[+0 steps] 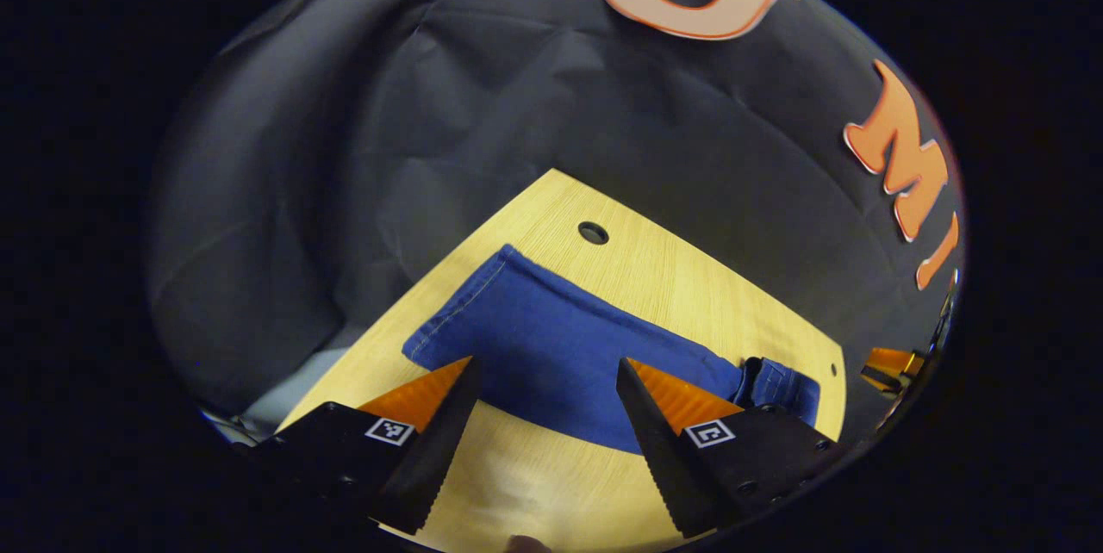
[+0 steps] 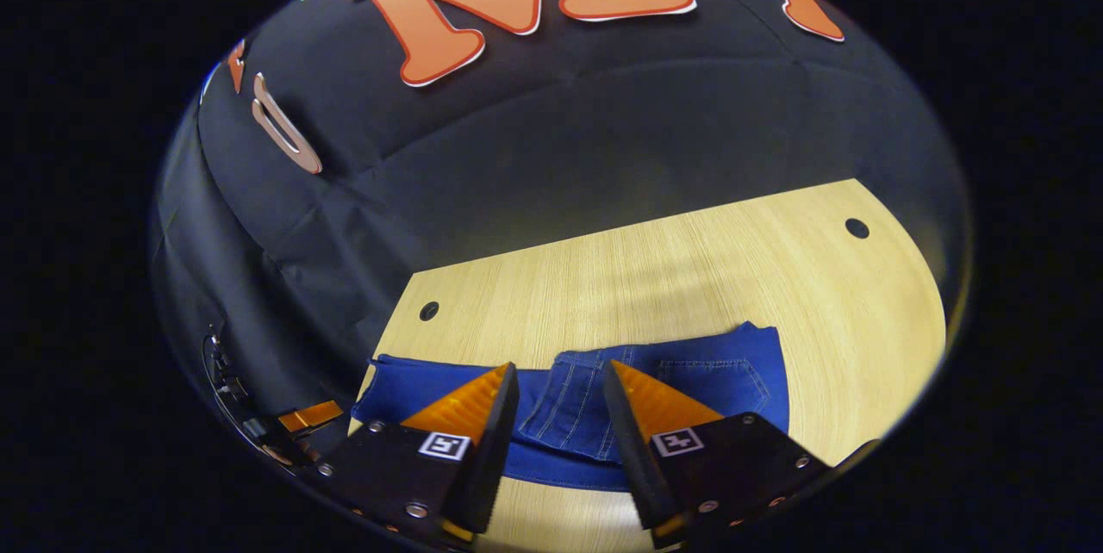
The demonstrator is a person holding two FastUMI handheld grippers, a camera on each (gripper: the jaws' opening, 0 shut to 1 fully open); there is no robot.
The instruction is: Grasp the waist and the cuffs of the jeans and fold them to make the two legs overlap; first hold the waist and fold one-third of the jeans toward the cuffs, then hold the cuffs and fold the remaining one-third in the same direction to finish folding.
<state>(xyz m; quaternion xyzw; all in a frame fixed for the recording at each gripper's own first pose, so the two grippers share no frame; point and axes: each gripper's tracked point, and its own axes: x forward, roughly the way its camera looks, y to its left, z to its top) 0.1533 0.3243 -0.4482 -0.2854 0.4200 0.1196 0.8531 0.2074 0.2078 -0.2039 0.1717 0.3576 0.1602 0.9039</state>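
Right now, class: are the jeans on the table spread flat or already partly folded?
Partly folded. In the right gripper view the waist end of the jeans, pocket up, lies doubled over a lower denim layer on the table. The cuff end stays flat.

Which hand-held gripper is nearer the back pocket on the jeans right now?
Right. The right hand-held gripper hangs open just short of the folded waist end, the back pocket beside its finger. The left hand-held gripper is open over the plain leg of the jeans, toward the cuffs.
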